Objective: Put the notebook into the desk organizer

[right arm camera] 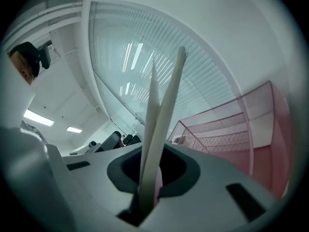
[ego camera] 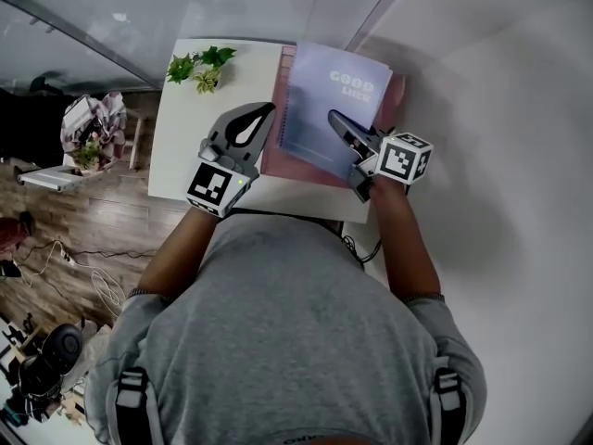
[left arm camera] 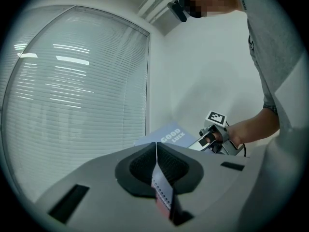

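On the white rectangular tabletop sits a pink wire-mesh desk organizer, and over it hangs the lavender spiral-bound notebook, with the left hand-held gripper pressed together on its spiral edge and the right hand-held gripper pinching its pages from the right side.

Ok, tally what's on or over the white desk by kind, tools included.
notebook: 1
pink desk organizer: 1
small plant: 1
tools: 2 (left tool, right tool)
Total: 5
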Demonstrator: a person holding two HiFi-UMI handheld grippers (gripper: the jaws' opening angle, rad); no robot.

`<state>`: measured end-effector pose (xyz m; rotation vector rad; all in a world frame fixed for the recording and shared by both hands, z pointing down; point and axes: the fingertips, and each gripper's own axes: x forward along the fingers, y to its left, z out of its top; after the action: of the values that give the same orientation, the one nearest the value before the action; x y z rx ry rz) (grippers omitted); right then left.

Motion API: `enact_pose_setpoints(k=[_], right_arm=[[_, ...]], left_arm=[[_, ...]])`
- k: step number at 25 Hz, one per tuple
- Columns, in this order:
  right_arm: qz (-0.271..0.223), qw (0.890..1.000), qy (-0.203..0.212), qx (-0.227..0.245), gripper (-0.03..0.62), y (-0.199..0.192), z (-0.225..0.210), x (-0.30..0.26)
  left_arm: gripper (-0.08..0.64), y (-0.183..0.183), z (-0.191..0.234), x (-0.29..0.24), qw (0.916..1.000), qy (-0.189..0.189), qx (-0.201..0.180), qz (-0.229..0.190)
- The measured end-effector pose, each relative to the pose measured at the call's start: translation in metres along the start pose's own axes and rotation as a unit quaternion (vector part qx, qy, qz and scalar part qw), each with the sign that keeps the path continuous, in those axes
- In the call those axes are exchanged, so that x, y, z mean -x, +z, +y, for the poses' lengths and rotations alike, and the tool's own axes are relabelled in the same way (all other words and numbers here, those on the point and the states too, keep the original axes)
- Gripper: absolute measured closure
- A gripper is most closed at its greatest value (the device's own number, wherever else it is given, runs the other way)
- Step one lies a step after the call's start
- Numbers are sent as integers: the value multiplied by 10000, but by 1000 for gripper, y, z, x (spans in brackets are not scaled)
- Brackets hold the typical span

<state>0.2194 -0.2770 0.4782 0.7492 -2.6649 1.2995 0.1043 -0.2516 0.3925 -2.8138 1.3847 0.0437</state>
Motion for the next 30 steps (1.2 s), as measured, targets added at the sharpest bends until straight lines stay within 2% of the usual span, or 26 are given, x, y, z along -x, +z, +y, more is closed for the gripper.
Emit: enact_pose_setpoints(k=[8,13,15,19,28,30], right_arm=[[60,9975,265,-656,551,1,-4,-16],[268,9904,585,-1225,551,-10,-2,-25],[334,9889,553,-1338,549,-12,-4,-26],[498,9906,163,-1260,549,-17,-24,-27],[735,9923,-96,-995,538,-18,-37,-41],[779,9924,-167,-938,515,-17,-39,-42]], left_arm=[[537,1,4,-5,10000,78,35,-14],[537,4,4,-2,10000,71,57,17],[537,7,5,-2,9999,72,72,13],[537,7,4,-1,9999,65,90,13],[537,1,6,-5,10000,7,49,69],[537,2,7,-6,10000,-17,48,66]])
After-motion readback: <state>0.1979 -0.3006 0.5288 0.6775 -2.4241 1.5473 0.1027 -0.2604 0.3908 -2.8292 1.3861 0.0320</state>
